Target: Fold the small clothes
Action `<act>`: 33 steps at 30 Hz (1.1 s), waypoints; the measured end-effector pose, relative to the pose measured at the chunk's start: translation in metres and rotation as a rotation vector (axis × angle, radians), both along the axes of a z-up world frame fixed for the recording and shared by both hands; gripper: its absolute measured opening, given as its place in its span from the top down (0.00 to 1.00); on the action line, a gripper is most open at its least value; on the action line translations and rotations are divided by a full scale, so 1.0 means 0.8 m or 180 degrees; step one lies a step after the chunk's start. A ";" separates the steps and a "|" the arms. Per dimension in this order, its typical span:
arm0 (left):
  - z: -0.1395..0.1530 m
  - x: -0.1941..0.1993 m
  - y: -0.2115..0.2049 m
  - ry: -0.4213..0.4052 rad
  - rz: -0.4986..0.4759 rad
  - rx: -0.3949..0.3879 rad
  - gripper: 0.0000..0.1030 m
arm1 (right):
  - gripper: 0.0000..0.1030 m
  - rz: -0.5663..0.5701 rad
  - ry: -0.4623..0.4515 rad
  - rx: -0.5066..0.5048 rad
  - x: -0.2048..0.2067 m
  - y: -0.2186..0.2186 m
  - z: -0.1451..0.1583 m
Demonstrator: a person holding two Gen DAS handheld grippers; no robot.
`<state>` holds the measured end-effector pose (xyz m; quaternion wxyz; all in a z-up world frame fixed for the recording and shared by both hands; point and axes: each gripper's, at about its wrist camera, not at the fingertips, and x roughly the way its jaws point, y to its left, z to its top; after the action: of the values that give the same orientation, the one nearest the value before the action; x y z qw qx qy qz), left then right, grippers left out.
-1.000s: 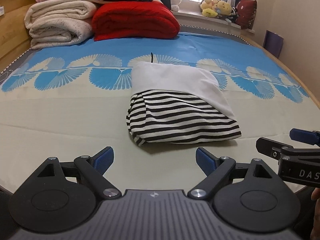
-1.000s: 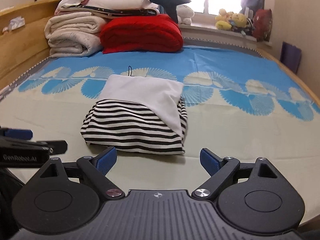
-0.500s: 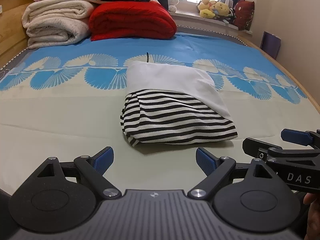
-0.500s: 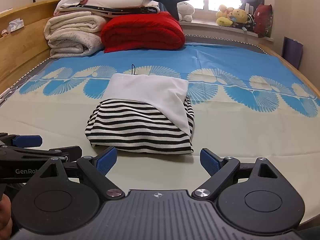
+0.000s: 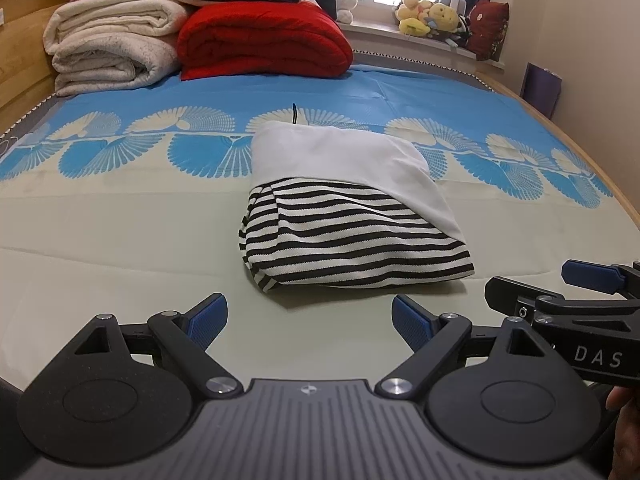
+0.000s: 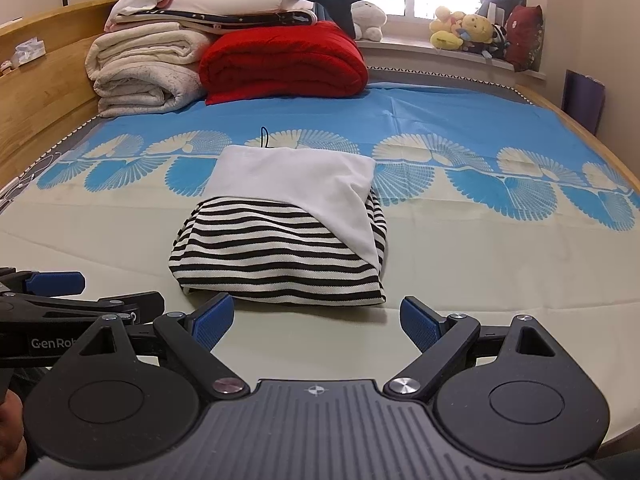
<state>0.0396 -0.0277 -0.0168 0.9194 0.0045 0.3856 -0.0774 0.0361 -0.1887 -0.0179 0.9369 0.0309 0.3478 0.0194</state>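
Note:
A small folded garment, black-and-white striped [image 5: 352, 244] with a white part [image 5: 340, 156] laid over its far half, lies flat in the middle of the bed [image 5: 120, 240]. The same garment [image 6: 280, 256] shows in the right wrist view, just beyond the fingers. My left gripper [image 5: 308, 318] is open and holds nothing, a short way in front of the garment's near edge. My right gripper [image 6: 318, 320] is open too, its blue pads [image 6: 212, 320] close to the striped hem without touching. Each gripper appears at the side of the other's view.
Folded cream blankets [image 5: 112, 48] and a red quilt [image 5: 264, 40] are stacked at the head of the bed, with a plush shark on top. Soft toys [image 6: 464, 28] sit on the windowsill. A wooden bed frame [image 6: 40, 92] borders the left side.
Both grippers have edged forward towards the garment, which now sits larger and nearer in both views. The garment itself has not moved and both grippers stay open.

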 end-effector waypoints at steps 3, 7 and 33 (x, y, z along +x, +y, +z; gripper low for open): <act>0.000 0.000 0.000 0.0001 0.0002 0.0000 0.10 | 0.12 0.0000 0.0000 -0.0002 0.000 0.000 0.000; -0.002 -0.001 0.000 0.0005 0.0003 -0.0006 0.10 | 0.12 0.0000 0.0001 -0.0001 0.000 0.000 0.000; -0.007 0.000 -0.003 0.0033 0.0013 -0.0012 0.10 | 0.12 -0.0003 0.0015 0.0003 0.000 -0.001 -0.002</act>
<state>0.0396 -0.0299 -0.0220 0.9176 0.0015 0.3901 -0.0762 0.0364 -0.1893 -0.0198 0.9360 0.0314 0.3500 0.0191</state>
